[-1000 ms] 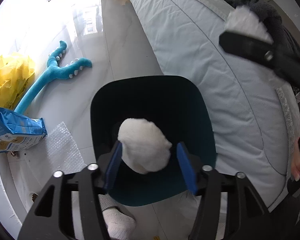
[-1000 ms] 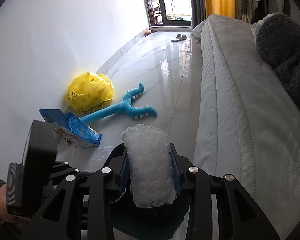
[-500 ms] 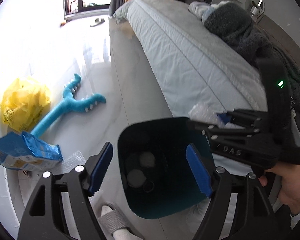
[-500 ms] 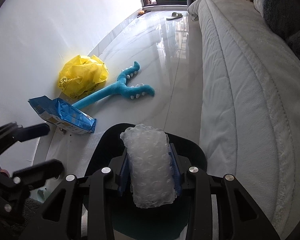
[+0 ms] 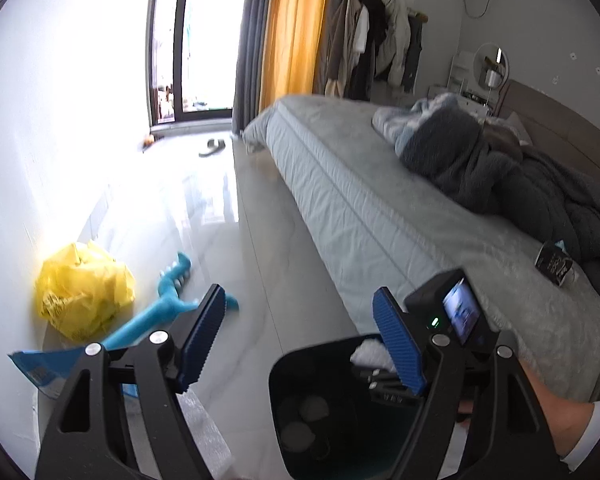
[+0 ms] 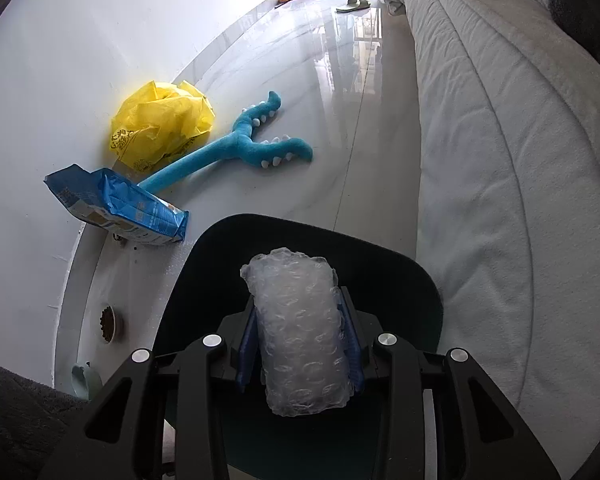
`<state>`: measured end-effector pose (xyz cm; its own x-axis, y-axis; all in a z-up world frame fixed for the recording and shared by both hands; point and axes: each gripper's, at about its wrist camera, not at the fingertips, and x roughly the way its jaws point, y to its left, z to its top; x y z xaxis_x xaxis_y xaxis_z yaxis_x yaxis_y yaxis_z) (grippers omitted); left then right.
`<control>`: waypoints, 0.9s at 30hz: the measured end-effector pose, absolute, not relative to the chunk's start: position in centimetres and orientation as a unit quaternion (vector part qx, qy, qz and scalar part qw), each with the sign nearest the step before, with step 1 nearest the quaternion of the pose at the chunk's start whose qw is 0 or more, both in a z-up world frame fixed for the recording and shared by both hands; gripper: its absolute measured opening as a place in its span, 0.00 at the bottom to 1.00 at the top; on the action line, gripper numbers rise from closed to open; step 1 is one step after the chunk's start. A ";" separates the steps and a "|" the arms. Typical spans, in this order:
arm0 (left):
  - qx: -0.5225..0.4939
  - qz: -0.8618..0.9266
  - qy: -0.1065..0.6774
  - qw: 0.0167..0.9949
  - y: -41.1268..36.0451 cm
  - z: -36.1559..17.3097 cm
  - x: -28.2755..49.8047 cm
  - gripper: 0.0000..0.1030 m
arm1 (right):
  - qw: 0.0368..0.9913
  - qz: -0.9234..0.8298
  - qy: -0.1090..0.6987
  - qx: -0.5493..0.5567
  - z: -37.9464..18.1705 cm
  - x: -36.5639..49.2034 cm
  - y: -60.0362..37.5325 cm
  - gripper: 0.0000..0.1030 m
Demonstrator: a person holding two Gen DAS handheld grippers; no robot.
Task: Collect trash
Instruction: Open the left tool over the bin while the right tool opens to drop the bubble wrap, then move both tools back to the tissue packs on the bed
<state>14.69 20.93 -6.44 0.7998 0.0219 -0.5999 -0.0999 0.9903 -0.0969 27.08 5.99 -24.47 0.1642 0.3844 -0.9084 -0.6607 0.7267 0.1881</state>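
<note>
Bubble wrap (image 6: 302,330), rolled into a fat bundle, sat pinched between the blue fingers (image 6: 247,350) of our right gripper (image 6: 300,350), and it hung directly over the open mouth of the dark bin (image 6: 220,248) that stood on the floor (image 6: 340,92) beside the bed (image 6: 500,160). We held our left gripper (image 5: 298,344) with its fingers (image 5: 202,336) spread wide and nothing between them, raised over the floor to the left of the bin (image 5: 296,396). From the left wrist view we saw our right gripper (image 5: 380,376) reaching across the bin's far rim, with a bit of the white wrap (image 5: 366,354) showing just behind our left gripper's right finger. Along the wall lay a crumpled yellow bag (image 6: 162,124), a blue toy (image 6: 236,148) shaped like a forked branch, and a blue snack packet (image 6: 120,208) resting across the toy's long end. A flat sheet of wrap (image 5: 204,432) lay on the floor just left of the bin. A dark blanket (image 5: 500,172) was heaped on the bed, and a slipper (image 6: 354,3) lay by the window.
</note>
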 end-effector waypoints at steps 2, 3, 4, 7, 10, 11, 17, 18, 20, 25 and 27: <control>-0.055 0.036 0.294 0.954 20.8 -5.3 14.4 0.76 | 0.745 0.349 0.553 -0.131 -25.2 26.8 6.3 0.36; -0.050 0.037 0.286 0.956 20.5 -4.9 14.2 0.76 | 0.743 0.349 0.556 -0.134 -25.5 26.7 6.3 0.36; -0.045 0.038 0.276 0.959 20.3 -4.4 13.9 0.76 | 0.740 0.349 0.558 -0.137 -25.8 26.5 6.5 0.36; -0.033 0.037 0.254 0.966 19.7 -3.3 13.4 0.76 | 0.731 0.351 0.566 -0.150 -26.8 26.0 6.7 0.36; -0.030 0.031 0.239 0.970 19.3 -2.6 13.0 0.76 | 0.725 0.351 0.571 -0.157 -27.3 25.7 6.8 0.36; -0.032 0.028 0.236 0.971 19.1 -2.4 12.9 0.76 | 0.723 0.353 0.573 -0.158 -27.4 25.6 6.8 0.37; -0.041 0.017 0.213 0.976 18.2 -1.3 12.6 0.76 | 0.704 0.359 0.586 -0.178 -28.5 24.5 7.1 0.38; -0.041 0.016 0.208 0.977 18.1 -1.0 12.5 0.76 | 0.701 0.361 0.588 -0.181 -28.7 24.2 7.1 0.39; -0.039 0.016 0.198 0.979 17.7 -0.4 12.4 0.76 | 0.699 0.364 0.588 -0.182 -28.6 23.9 7.0 0.47; -0.040 0.015 0.183 0.982 17.0 0.6 12.2 0.76 | 0.710 0.378 0.567 -0.178 -26.9 23.4 6.7 0.59; -0.045 0.012 0.181 0.982 16.8 0.7 12.3 0.76 | 0.718 0.382 0.555 -0.176 -25.7 23.3 6.3 0.60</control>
<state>12.29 16.79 0.71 0.9340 0.0081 -0.3572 -0.0410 0.9956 -0.0844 23.27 6.28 -25.70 0.0921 0.3536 -0.9308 -0.7437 0.6461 0.1719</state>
